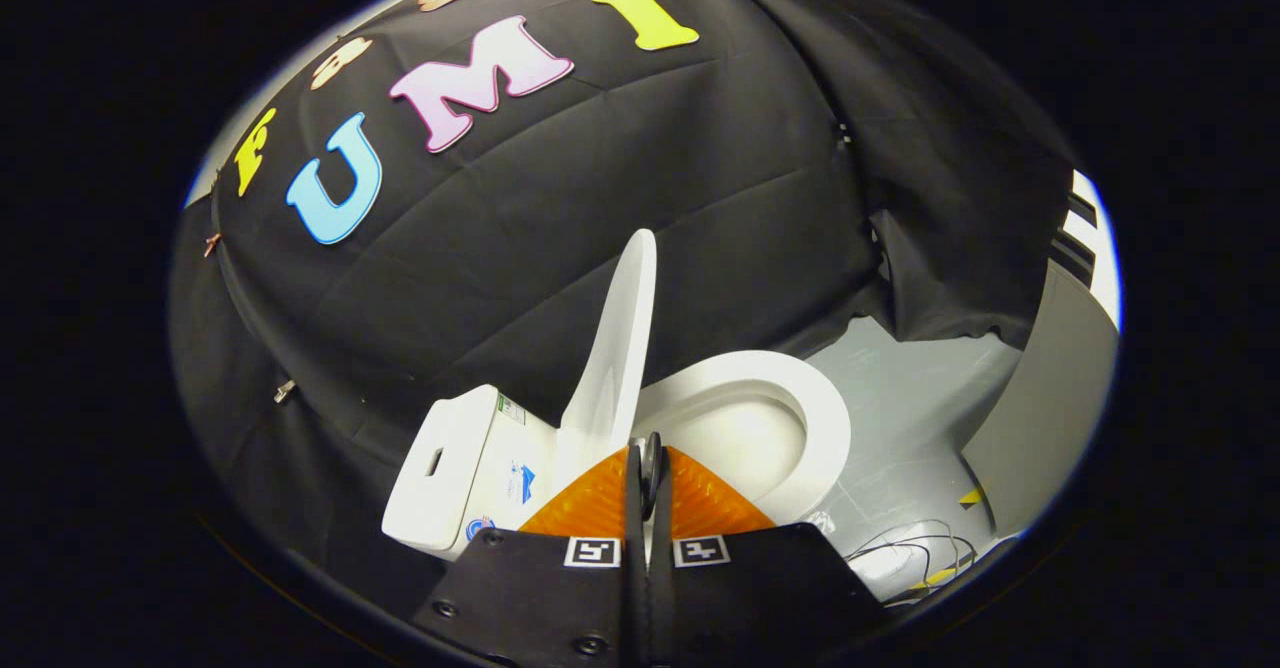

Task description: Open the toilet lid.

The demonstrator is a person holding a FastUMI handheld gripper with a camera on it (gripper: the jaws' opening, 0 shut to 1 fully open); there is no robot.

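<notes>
My hand-held gripper [648, 468] sits with its fingers pressed together, holding nothing. Just beyond the fingertips the toilet lid [622, 348] stands raised, nearly upright, against the tank [455, 468]. The seat ring [800, 418] lies down over the open bowl, on the grey floor [915, 398].

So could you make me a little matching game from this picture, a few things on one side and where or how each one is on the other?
Things:
1. toilet lid
2. toilet seat
3. gripper
4. cables

States:
A. fingers closed together, nothing between them
B. raised upright
C. lying on the floor beside the bowl
D. down flat around the bowl opening

Pairs: 1-B, 2-D, 3-A, 4-C
</notes>
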